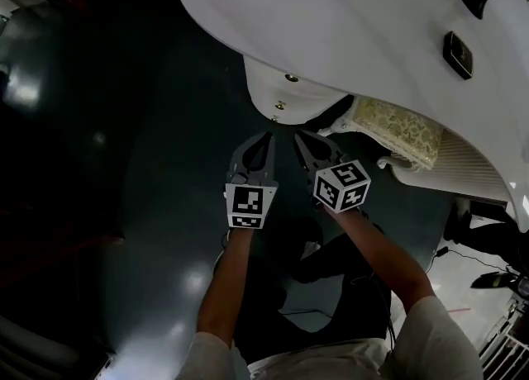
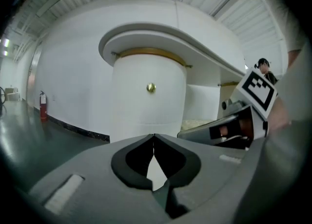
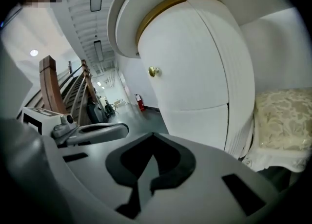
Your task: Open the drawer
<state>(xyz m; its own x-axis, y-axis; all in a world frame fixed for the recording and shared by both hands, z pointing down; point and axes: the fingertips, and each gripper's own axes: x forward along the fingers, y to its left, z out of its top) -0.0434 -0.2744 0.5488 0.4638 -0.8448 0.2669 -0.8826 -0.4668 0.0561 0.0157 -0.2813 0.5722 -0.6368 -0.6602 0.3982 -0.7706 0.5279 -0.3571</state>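
Both claws are closed on nothing: my left gripper (image 1: 266, 136) and right gripper (image 1: 299, 135) have their tips pressed together and hang side by side, just short of the drawer (image 2: 148, 101). The drawer is in the round white cabinet (image 1: 285, 93) straight ahead, and its brass knob (image 2: 151, 87) sits above the claw tips. I judge that one claw has to spread first, come level with the knob, pinch behind its head, then pull straight back, since the curved front invites slipping. The drawer is fully shut, so I cannot tell what is in it.
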